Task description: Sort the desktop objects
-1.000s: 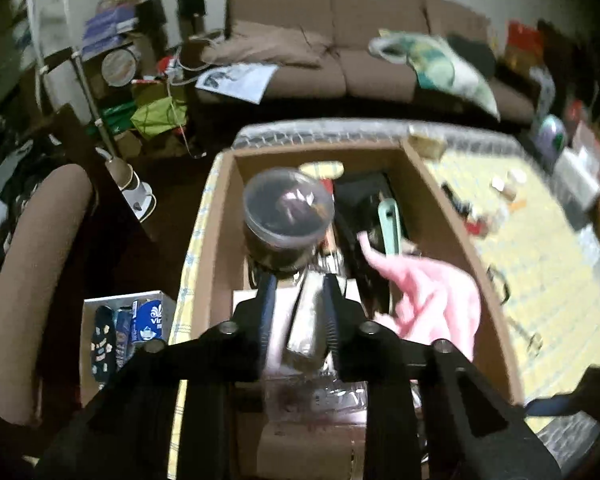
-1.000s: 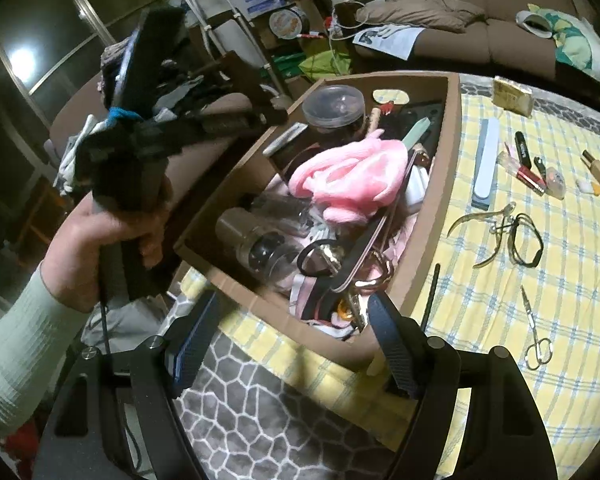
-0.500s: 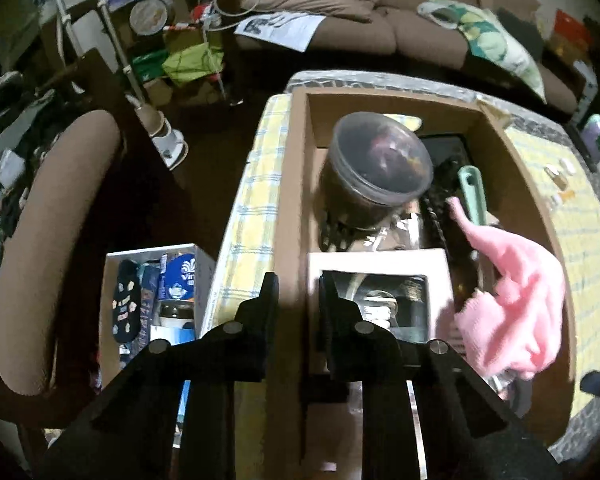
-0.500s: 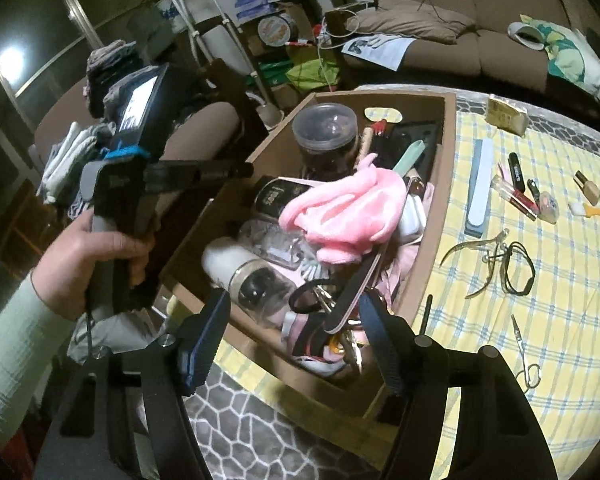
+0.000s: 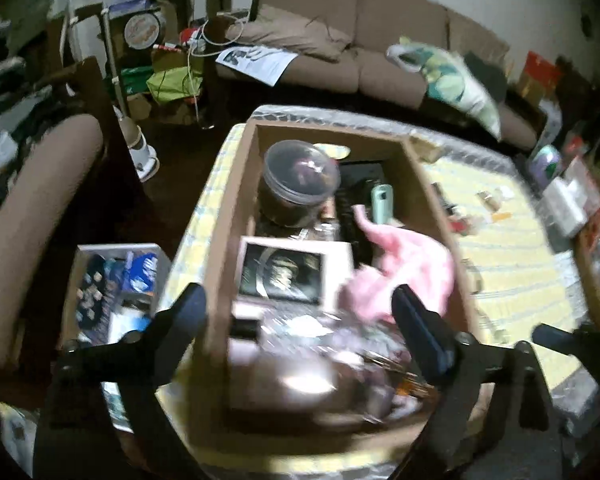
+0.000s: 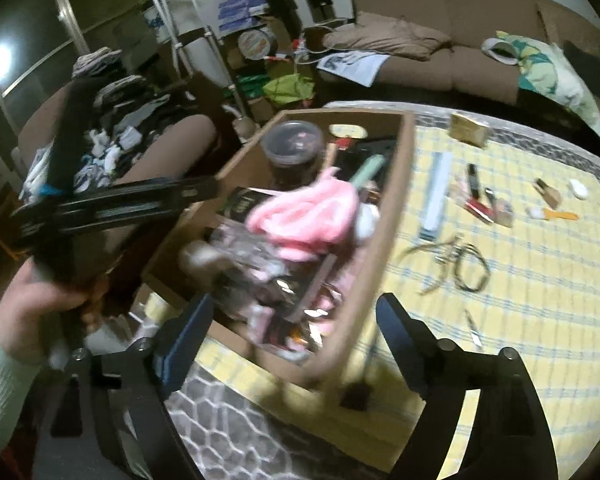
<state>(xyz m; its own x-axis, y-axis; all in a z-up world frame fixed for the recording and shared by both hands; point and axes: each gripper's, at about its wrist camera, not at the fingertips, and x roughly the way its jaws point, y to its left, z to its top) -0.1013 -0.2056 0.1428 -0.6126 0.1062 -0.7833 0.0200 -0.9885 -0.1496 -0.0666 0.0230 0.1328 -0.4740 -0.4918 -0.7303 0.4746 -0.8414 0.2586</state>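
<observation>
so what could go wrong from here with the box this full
The cardboard box is heaped, with the pink cloth on top, so another item may slide off. Both the left gripper and right gripper are opening, empty, above it; a low pass could snag the cloth.

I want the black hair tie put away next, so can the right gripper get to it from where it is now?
Probably yes. The right gripper is opening with nothing between its fingers, and the black hair tie lies on open yellow cloth beside the cardboard box, with only the metal clippers touching it.
</observation>
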